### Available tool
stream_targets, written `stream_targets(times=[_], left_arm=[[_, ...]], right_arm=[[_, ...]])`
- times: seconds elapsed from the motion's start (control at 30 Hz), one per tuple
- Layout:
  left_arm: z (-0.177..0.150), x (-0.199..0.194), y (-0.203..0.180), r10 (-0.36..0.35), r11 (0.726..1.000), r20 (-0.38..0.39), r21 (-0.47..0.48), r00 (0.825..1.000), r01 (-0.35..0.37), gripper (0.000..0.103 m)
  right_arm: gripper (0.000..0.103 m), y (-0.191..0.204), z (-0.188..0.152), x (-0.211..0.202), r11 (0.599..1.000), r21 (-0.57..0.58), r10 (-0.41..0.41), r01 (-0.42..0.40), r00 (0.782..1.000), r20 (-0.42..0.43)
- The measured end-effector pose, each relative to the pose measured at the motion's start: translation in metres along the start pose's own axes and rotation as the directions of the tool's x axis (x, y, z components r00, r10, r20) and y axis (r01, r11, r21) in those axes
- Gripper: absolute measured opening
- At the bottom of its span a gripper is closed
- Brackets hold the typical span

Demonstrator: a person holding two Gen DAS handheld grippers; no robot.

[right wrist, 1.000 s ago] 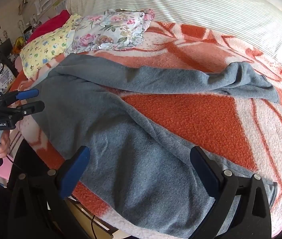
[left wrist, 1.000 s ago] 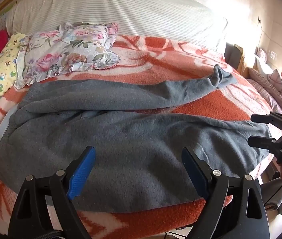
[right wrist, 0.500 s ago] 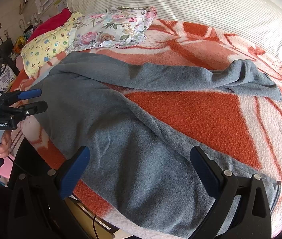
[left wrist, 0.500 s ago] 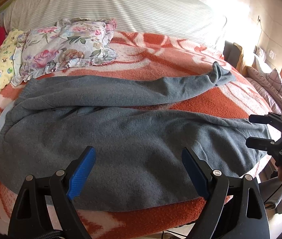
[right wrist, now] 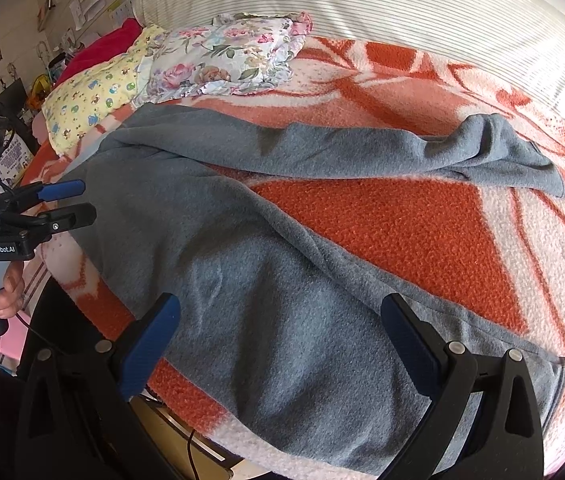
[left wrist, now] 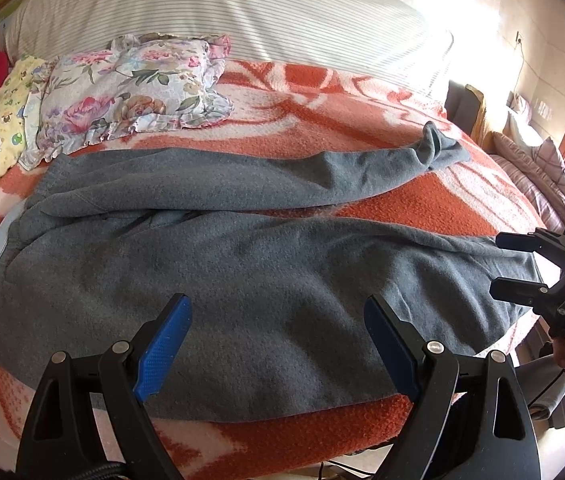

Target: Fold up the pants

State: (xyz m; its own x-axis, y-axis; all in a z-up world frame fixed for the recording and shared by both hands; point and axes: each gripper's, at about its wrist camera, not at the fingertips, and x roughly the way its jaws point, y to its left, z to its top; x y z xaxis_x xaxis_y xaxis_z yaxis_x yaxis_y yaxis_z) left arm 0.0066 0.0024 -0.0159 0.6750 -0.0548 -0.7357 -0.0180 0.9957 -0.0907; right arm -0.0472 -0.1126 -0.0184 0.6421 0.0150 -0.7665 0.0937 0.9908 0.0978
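Grey fleece pants point(left wrist: 266, 280) lie spread across an orange-and-white blanket point(left wrist: 414, 208) on a bed. Waist end sits toward the left gripper's side; the two legs run away toward the right gripper's side and diverge, with a wedge of bare blanket between them.

Left gripper point(left wrist: 278, 336): jaws spread wide, nothing between them. It hovers at the near edge of the bed, with the seat and thigh area of the pants directly ahead of the opening. Contact with the cloth cannot be confirmed.

Right gripper point(right wrist: 282, 340): jaws likewise spread wide, gripping nothing. The near leg of the pants point(right wrist: 294, 320) lies directly ahead of and below the opening, its cuff end just beyond the right-hand jaw. The far leg runs well ahead of the jaws, ending in a bunched, crumpled cuff to the upper right.

Surroundings: a floral pillow point(left wrist: 130, 88) lies beyond the pants, ahead and left of the left gripper's jaws, its frilled edge just beside the waist area. A yellow printed pillow point(right wrist: 94, 96) lies left of it. A striped bolster point(left wrist: 242, 12) spans the far side of the bed. Nothing rests on the pants.
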Motion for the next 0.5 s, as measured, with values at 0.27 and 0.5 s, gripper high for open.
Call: stream_targets(times=[0.27, 0.5], left_arm=[[-0.002, 0.003, -0.003, -0.010, 1.000, -0.012, 0.009, 1.000, 0.010, 0.089], [-0.001, 0.008, -0.010, -0.036, 0.999, -0.028, 0.018, 0.999, 0.036, 0.089]], right_arm=[[0.101, -0.003, -0.006, 0.000, 1.000, 0.021, 0.002, -0.002, 1.000, 0.001], [0.101, -0.018, -0.013, -0.007, 0.998, 0.066, -0.013, 0.013, 1.000, 0.010]])
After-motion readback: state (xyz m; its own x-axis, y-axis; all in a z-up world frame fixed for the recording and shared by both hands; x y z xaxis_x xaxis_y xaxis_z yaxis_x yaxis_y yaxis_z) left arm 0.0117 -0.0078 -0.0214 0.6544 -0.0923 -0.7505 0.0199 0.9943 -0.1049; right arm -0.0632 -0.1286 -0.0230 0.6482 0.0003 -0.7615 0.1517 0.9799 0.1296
